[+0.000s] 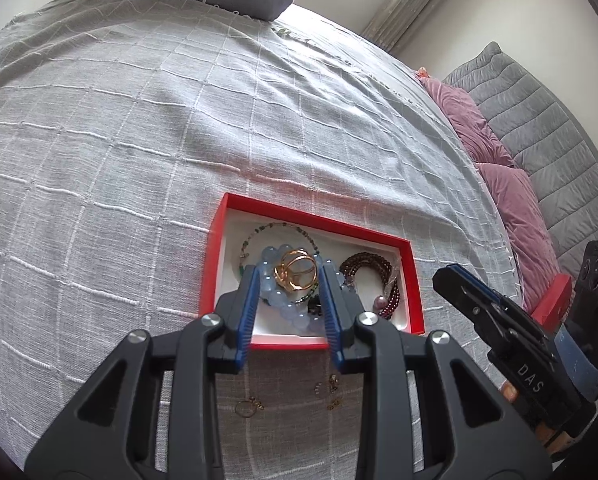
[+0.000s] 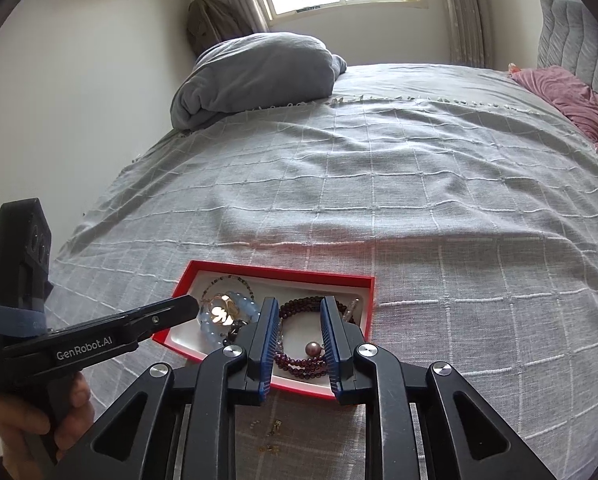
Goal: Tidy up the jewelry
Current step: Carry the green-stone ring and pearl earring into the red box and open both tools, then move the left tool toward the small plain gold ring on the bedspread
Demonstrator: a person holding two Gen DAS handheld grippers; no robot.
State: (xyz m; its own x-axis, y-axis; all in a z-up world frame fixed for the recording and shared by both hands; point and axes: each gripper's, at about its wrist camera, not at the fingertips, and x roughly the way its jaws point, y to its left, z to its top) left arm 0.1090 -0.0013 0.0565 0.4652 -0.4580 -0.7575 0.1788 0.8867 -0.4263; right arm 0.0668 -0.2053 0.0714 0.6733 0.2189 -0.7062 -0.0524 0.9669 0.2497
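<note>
A red box [image 1: 415, 280] with a white inside lies on the grey bedspread and holds jewelry. In it are a pale blue bead bracelet [image 1: 275, 254], gold rings [image 1: 295, 274], a thin greenish bead strand [image 1: 275, 226] and a dark red bead bracelet [image 1: 367, 264] with a pearl [image 2: 312, 348]. My left gripper [image 1: 289, 272] hovers open over the blue bracelet and gold rings. My right gripper [image 2: 299, 304] stands open over the dark red bracelet [image 2: 299, 362], its pads clear of the beads. Small gold pieces [image 1: 245, 408] lie loose on the bedspread in front of the box.
A folded grey blanket [image 2: 255, 76] sits at the bed's far end. Pink pillows [image 1: 511, 216] and a grey headboard line the right side. A red lid [image 1: 555, 300] lies to the right of the box. A person's hand [image 2: 71, 412] grips the left tool.
</note>
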